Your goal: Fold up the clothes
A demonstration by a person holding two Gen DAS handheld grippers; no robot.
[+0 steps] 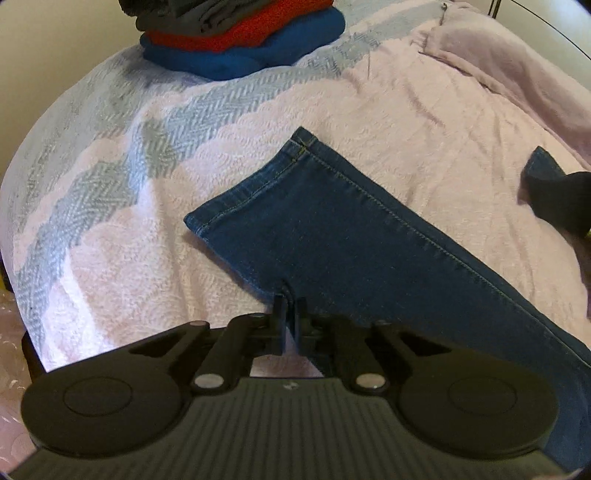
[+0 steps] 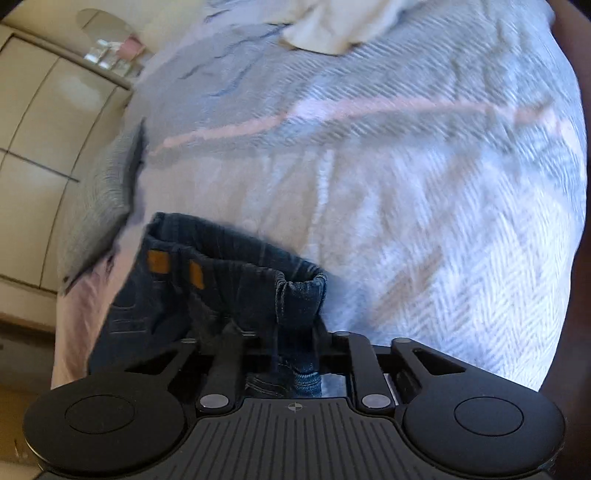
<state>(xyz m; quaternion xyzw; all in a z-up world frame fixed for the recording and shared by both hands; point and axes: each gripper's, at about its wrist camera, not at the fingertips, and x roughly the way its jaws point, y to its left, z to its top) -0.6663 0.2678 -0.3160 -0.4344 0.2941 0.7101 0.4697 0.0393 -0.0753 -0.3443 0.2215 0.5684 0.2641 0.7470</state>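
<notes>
While both tongs sit low over the bed, this is how things lie:

left gripper (image 1: 291, 310): fingers pressed almost together, pinching a thin fold at the side edge of the jeans leg; fabric puckers up between the tips.

right gripper (image 2: 295, 347): jaws narrowed onto a bunched wad of the jeans waistband; denim fills the gap and hides the tips, so pad contact is read from the gathered cloth.

jeans (image 1: 332, 229): dark blue denim. In the left view one leg lies flat, running diagonally from the hem (image 1: 251, 184) at centre down to the lower right edge of frame. Hem end is free and flat on the blanket. A second dark bit of denim shows at the far right edge, partly hidden by a dark shape.

waistband (image 2: 236, 280): in the right view, crumpled and standing open, tan label patch (image 2: 159, 261) on the inside, near the left edge of the bed.

blanket (image 1: 110, 206): pale pink and grey-blue herringbone zigzag weave, wrinkled, under the jeans in both views.

folded stack (image 1: 240, 40): blue at the bottom, red on it, grey on top; at the far edge of the bed, well apart from the jeans.

white cloth (image 2: 332, 26): loose, at the top of the right view, far from the waistband.

cabinet (image 2: 48, 122): cream doors, left of the bed, small items on top too blurred to name.
</notes>
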